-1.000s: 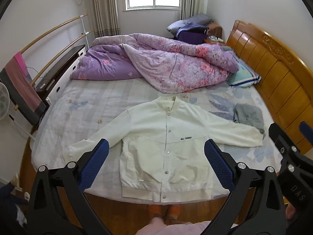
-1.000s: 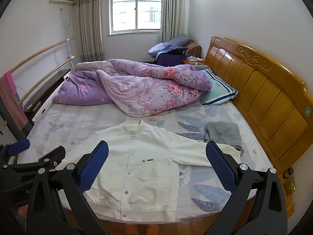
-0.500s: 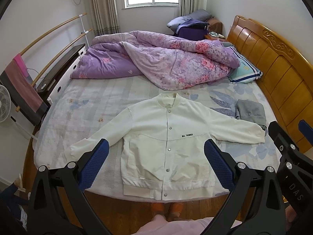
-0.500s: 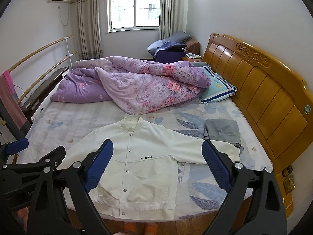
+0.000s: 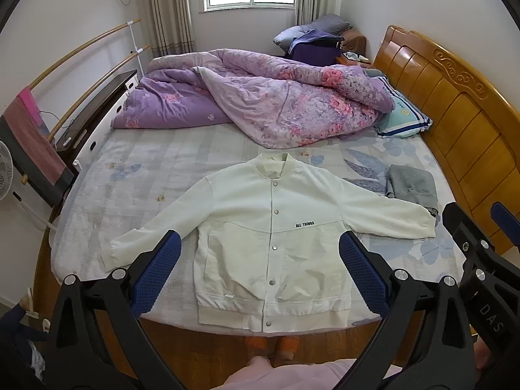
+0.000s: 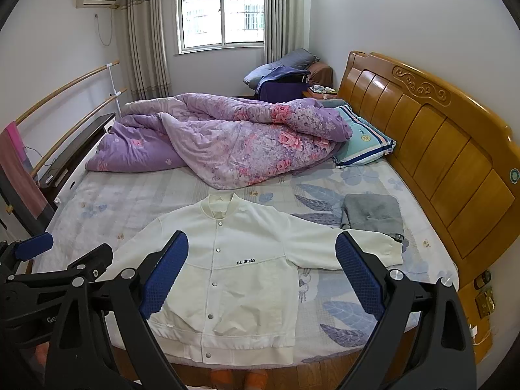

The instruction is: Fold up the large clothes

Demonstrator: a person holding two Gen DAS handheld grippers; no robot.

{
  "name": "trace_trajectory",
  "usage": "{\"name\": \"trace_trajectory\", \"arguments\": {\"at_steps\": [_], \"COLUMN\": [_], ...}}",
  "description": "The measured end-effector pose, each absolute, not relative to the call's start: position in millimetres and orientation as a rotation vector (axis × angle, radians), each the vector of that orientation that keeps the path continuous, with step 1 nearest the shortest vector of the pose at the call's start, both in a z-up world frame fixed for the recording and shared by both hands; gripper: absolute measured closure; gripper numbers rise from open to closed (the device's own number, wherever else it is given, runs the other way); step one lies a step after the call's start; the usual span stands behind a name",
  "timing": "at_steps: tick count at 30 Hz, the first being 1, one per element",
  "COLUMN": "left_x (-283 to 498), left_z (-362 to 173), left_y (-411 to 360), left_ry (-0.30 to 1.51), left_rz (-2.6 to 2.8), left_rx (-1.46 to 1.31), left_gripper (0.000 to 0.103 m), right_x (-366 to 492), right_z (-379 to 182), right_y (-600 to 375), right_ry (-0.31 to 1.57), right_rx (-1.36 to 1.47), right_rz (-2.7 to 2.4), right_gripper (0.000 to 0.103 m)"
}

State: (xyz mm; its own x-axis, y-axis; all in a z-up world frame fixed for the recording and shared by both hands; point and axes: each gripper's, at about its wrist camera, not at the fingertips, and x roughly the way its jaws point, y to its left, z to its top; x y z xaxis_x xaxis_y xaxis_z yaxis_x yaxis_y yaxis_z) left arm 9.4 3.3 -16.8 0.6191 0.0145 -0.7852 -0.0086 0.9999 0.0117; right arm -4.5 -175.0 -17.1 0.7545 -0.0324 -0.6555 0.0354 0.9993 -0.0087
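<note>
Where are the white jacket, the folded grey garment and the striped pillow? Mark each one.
white jacket (image 5: pixel 273 227): left wrist view, chest beside the snaps.
folded grey garment (image 6: pixel 372 211): right wrist view, middle of its top face.
striped pillow (image 6: pixel 360 139): right wrist view, its teal centre.

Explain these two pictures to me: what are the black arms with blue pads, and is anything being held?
There is no robot: a person carries a two-finger gripper in each hand, each with a camera looking along its fingers. One picture looks past the left gripper, the other past the right gripper. Both stand open, holding nothing. A white jacket lies spread flat on the bed, buttoned, sleeves out. Beside one cuff sits a folded grey garment; behind lies a purple quilt. Folding has not started.
</note>
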Motion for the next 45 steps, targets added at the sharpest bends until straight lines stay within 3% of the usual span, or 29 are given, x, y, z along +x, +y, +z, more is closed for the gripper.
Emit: {"name": "trace_trajectory", "arguments": {"at_steps": [45], "left_x": [12.7], "left_z": [-30.4], "left_y": [-0.2], "left_ry": [0.98], "left_rz": [0.1], "left_rx": [-0.051], "left_gripper": [0.005], "right_x": [11.6], "right_z": [-26.3], "right_y": [-181.0], "right_ry": [0.788], "right_rx": [0.007], "right_rz": [0.091], "right_gripper": [0.014]}}
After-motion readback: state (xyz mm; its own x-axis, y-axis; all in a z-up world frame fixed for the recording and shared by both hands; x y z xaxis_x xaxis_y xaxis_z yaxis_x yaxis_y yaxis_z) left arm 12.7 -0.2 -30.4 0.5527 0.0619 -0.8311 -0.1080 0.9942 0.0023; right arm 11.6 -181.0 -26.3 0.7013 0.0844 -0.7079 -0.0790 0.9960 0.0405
